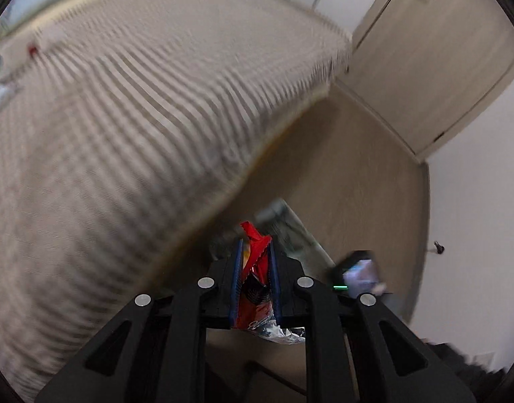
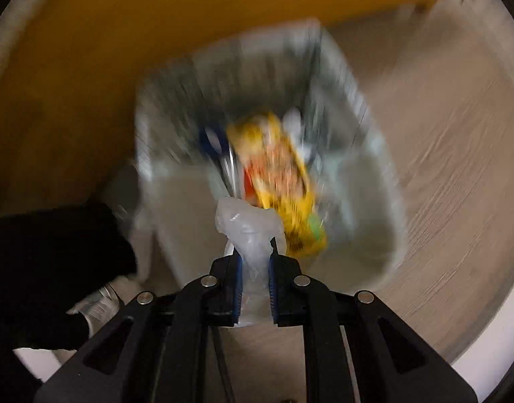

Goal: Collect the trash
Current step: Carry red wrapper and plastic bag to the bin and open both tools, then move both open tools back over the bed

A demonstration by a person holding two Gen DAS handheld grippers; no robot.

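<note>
My left gripper (image 1: 255,252) is shut on a crumpled red snack wrapper (image 1: 255,268) with a silver inner side, held above the floor beside the bed. My right gripper (image 2: 255,255) is shut on a clear plastic bag (image 2: 248,226) and holds it over a white trash bin (image 2: 368,235) lined with clear plastic. Inside the bin lie a yellow snack packet (image 2: 277,181) and a blue item (image 2: 211,141). The right wrist view is blurred by motion. The bin also shows, blurred, just beyond the left gripper (image 1: 290,225).
A bed with a beige striped cover (image 1: 122,134) fills the left of the left wrist view. A beige door (image 1: 435,60) and white wall (image 1: 475,218) stand at the right, with wooden floor (image 1: 357,168) between. A dark sleeve (image 2: 48,262) is at the left of the bin.
</note>
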